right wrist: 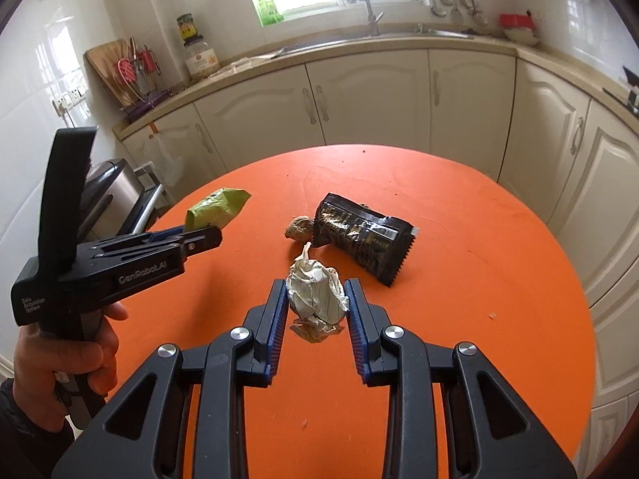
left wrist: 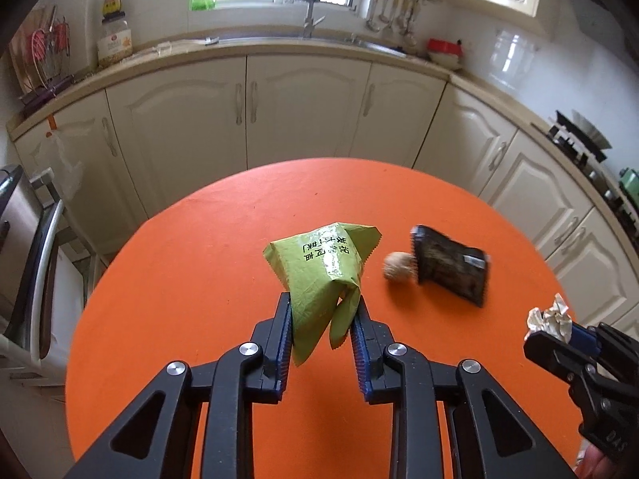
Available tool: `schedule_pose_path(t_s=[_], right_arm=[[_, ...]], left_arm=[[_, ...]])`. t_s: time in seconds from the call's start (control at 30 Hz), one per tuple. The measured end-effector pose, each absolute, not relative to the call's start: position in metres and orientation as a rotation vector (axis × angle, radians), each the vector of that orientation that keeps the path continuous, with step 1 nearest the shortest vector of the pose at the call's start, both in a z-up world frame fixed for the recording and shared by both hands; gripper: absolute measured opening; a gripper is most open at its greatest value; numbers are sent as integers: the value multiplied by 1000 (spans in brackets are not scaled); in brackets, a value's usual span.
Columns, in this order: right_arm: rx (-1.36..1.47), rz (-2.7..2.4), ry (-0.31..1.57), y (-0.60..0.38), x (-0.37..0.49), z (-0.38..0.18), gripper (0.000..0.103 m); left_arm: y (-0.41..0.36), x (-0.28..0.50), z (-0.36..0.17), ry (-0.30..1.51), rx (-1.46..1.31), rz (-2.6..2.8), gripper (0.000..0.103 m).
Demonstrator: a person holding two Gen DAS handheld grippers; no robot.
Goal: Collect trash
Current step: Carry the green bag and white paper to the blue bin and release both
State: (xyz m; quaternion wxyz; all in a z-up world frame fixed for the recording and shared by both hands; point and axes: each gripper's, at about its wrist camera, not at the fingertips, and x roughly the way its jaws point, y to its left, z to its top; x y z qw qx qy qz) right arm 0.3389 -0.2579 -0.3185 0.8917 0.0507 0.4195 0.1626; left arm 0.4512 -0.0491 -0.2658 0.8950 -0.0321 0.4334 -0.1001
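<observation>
A green snack wrapper [left wrist: 319,267] with black print hangs above the round orange table [left wrist: 179,279], pinched at its lower end by my left gripper [left wrist: 321,311], which is shut on it. That wrapper [right wrist: 215,209] and the left gripper [right wrist: 199,239] also show at the left of the right wrist view. My right gripper [right wrist: 316,299] is shut on a crumpled white paper ball [right wrist: 317,297], held above the table [right wrist: 479,279]. The paper ball [left wrist: 549,317] shows at the right edge of the left wrist view. A black wrapper [right wrist: 361,237] and a small brown lump [right wrist: 299,228] lie on the table beyond it.
Cream kitchen cabinets [left wrist: 307,107] and a counter with a sink and tap [left wrist: 309,8] curve behind the table. A steel lidded bin [right wrist: 114,191] stands at the table's left. A stove [left wrist: 583,139] sits on the right counter. A person's hand [right wrist: 72,359] grips the left tool.
</observation>
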Motion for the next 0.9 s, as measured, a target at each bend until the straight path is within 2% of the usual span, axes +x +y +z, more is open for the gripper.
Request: schedule_pose_path(t_s=[0.47,0.9], right_arm=[[114,251,704,-304,252,-241,29],[128,87,580,-386,181,-191,29]], left_arm=[[-78,328,-203,688,-42,-309,23],[-124,189,-175,562,16,-483,23]])
